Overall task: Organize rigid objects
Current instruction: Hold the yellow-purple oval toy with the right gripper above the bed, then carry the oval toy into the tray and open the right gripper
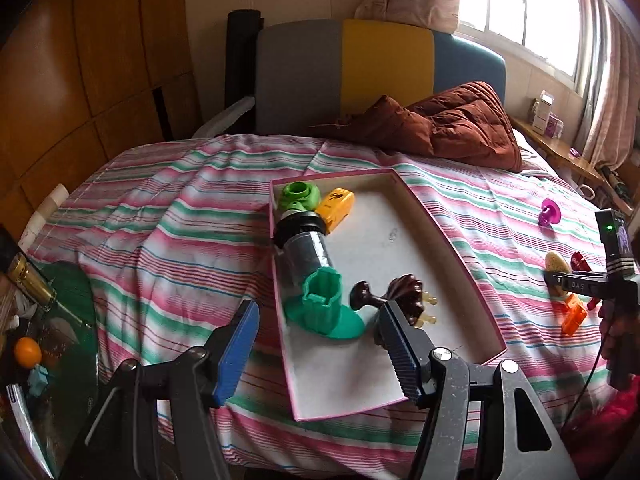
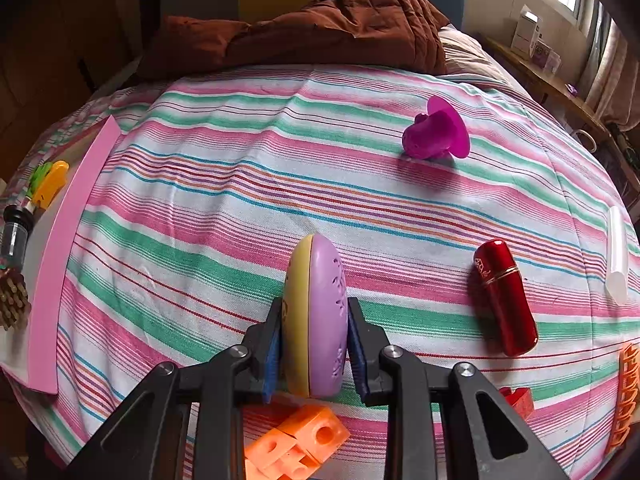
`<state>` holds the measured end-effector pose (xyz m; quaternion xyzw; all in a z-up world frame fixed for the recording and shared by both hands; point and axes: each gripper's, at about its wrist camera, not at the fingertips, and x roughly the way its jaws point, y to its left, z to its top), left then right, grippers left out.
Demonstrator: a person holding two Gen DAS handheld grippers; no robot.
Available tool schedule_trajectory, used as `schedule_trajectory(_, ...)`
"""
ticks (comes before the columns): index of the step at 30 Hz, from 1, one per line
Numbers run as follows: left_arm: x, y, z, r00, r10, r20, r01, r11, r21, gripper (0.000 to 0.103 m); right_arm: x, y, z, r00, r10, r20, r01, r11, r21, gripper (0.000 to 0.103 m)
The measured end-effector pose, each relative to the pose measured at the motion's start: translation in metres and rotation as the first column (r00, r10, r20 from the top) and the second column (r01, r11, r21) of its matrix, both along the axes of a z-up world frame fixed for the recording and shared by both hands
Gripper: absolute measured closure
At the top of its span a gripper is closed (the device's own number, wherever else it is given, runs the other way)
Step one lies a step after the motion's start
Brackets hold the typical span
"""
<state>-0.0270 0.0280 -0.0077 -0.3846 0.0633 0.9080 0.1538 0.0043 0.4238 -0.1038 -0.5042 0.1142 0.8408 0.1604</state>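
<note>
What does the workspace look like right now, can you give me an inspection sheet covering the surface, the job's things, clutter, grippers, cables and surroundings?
Surface: bed with striped sheet, rumpled.
Job's things: pink-rimmed box on the sheet holds a green cup-shaped toy, dark hairbrush, clear bottle, orange piece and light green piece. Still loose on the sheet: magenta toy, red lipstick tube, orange blocks, white tube.
Clutter: brown quilt at the head of the bed.
Grippers: left gripper open and empty beside the box; right gripper shut on the purple and yellow oval case.
Cables: a dark lead below the right gripper's handle.
Surroundings: headboard, curtained window, wooden shelf.
</note>
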Motion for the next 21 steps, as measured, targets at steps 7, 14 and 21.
schedule_trajectory(7, -0.001, -0.021, -0.006, 0.999, 0.04, 0.018, -0.041, 0.999, 0.026, 0.039, -0.004, -0.003, 0.003, 0.999, -0.05, 0.016, 0.05, 0.999, -0.013, 0.075)
schedule_trajectory(14, -0.003, -0.033, -0.006, 0.998, 0.06, 0.019, -0.061, 0.997, 0.048, 0.039, -0.017, -0.035, 0.026, 0.999, 0.003, -0.044, -0.006, 0.998, -0.062, 0.075)
schedule_trajectory(21, -0.005, -0.041, -0.007, 0.997, 0.076, 0.024, -0.077, 0.995, 0.058, 0.039, -0.046, -0.092, 0.06, 0.98, 0.152, -0.125, -0.163, 0.983, -0.08, 0.075)
